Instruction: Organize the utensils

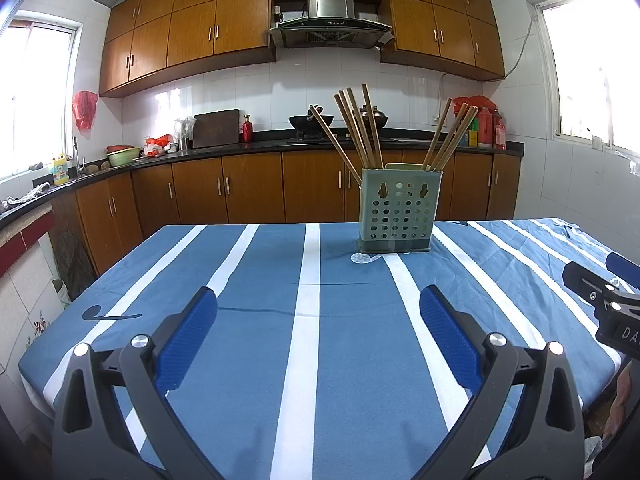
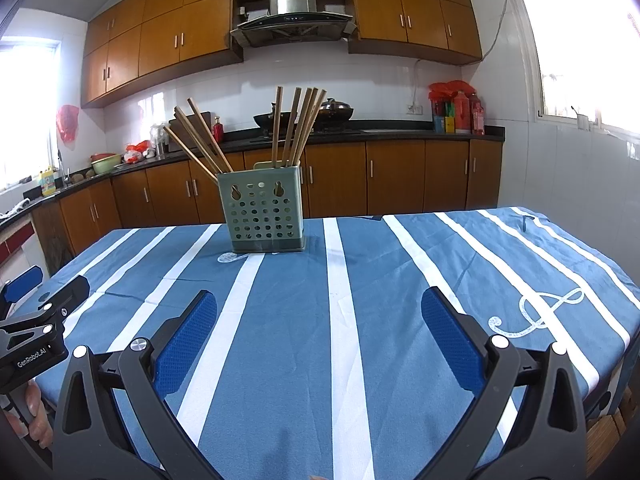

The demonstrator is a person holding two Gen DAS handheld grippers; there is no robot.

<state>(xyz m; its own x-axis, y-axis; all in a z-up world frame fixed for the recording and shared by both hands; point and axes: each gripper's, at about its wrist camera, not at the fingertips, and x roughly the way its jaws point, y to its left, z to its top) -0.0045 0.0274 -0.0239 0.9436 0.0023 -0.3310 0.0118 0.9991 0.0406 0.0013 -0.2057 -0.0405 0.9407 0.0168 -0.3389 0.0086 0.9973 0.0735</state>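
Observation:
A green perforated utensil holder (image 1: pixel 396 210) stands upright near the far edge of the table; it also shows in the right wrist view (image 2: pixel 264 212). Several wooden chopsticks (image 1: pixel 360 128) stand in it in two leaning bunches, also seen from the right wrist (image 2: pixel 298 126). My left gripper (image 1: pixel 318 320) is open and empty, low over the near part of the table, well short of the holder. My right gripper (image 2: pixel 320 320) is open and empty, beside the left one. Each gripper shows at the edge of the other's view: the right (image 1: pixel 604 300), the left (image 2: pixel 32 316).
The table wears a blue cloth with white stripes (image 1: pixel 308 320). Behind it run a dark kitchen counter (image 1: pixel 280 146) with wooden cabinets, a wok on the stove (image 1: pixel 310 122), bottles (image 1: pixel 488 128) and a sink area at the left.

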